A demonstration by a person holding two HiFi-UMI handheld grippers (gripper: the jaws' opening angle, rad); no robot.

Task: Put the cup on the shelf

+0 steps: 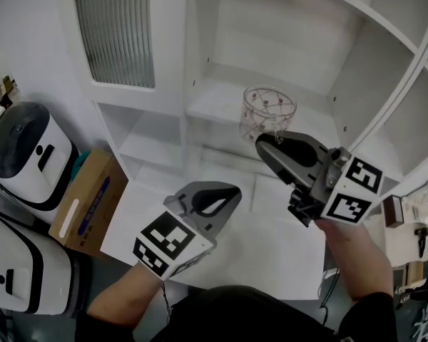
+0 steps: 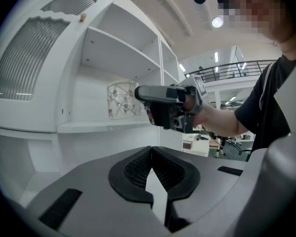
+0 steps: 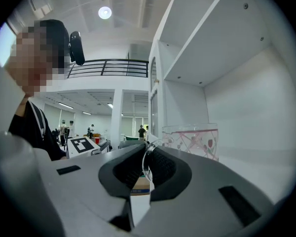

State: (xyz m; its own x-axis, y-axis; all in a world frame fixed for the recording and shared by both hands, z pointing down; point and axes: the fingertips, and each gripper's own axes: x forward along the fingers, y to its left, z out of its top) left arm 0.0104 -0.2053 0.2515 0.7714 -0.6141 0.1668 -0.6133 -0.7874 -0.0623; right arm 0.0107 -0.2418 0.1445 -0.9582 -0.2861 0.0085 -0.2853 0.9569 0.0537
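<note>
A clear glass cup with a pink flower print is held by its handle in front of the middle shelf board of a white shelf unit. My right gripper is shut on that handle; in the right gripper view the glass handle sits pinched between the pads, with the cup just beyond. In the left gripper view the cup sits just above the board; I cannot tell whether it touches. My left gripper is lower and nearer, over the white table, shut and empty.
The shelf unit has a ribbed-glass door at upper left and open compartments below. A cardboard box and two white-and-black appliances stand at the left. A white tabletop lies under both grippers.
</note>
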